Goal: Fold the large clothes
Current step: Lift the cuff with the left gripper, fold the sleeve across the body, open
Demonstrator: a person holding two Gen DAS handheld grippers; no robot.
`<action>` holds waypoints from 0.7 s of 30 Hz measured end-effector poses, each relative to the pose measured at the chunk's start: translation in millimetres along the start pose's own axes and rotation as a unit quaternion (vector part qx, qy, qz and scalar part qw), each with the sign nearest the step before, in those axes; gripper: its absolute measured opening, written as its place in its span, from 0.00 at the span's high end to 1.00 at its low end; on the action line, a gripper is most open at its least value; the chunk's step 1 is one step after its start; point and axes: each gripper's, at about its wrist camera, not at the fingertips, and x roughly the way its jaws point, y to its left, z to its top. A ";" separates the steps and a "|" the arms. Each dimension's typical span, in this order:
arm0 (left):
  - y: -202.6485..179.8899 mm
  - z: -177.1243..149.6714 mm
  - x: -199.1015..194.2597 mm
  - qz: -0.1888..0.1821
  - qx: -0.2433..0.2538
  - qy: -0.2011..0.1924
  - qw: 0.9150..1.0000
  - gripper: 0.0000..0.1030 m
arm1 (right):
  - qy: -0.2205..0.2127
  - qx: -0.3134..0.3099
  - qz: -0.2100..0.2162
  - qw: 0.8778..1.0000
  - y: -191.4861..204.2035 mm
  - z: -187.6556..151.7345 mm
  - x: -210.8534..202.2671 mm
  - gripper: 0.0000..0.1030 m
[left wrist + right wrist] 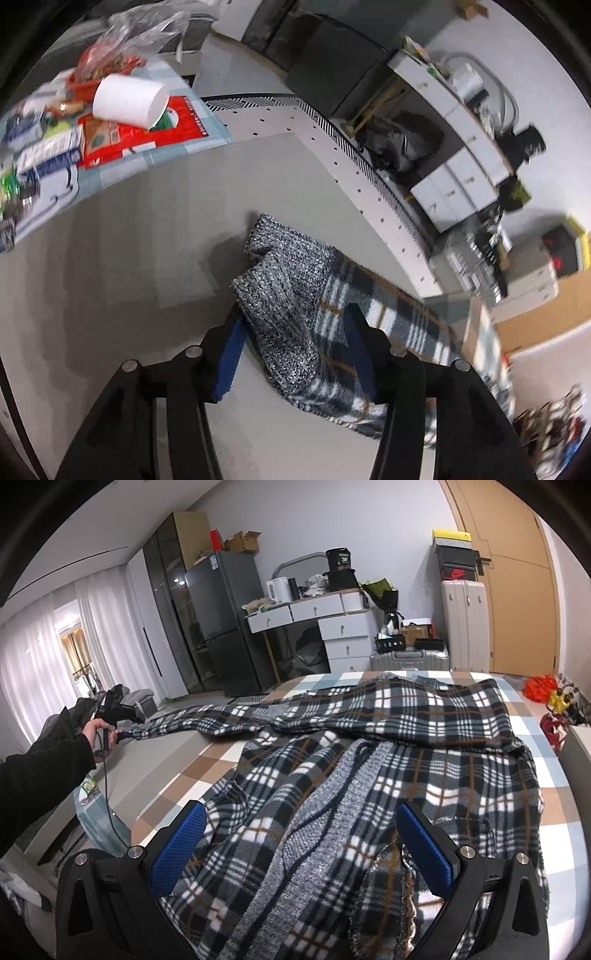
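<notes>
A large plaid fleece jacket with grey knit trim lies spread on the checked bed. One sleeve stretches off the bed's left side. My left gripper is shut on the sleeve's grey knit cuff and holds it out over the grey floor; it also shows in the right wrist view, held in a hand. My right gripper is open, its blue pads on either side of the jacket's lower part, just above the cloth.
A low table with a paper roll, red packs and boxes stands left of the sleeve. A patterned rug, a fridge, a white desk and suitcases stand beyond the bed. Toys sit at the bed's right edge.
</notes>
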 end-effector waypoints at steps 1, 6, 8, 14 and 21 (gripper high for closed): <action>-3.4 0.1 0.5 0.012 0.010 0.003 1.000 0.57 | 0.000 0.001 0.000 1.000 0.1 0.2 0.4 0.00; -5.4 0.0 3.9 0.024 0.009 0.031 0.999 0.94 | -0.001 0.007 0.000 1.000 -1.1 0.4 0.6 0.00; -14.8 4.0 -9.9 0.011 0.021 0.014 1.000 0.94 | -0.006 0.008 0.001 1.000 -1.2 0.9 -1.8 0.00; -78.6 4.7 -58.4 -0.056 0.073 -0.027 0.995 0.95 | -0.015 0.037 0.025 0.999 -5.9 4.9 -7.6 0.00; -216.6 -30.7 -108.3 -0.126 0.180 -0.047 0.974 0.95 | -0.028 0.044 0.028 0.998 -7.3 8.5 -14.7 0.00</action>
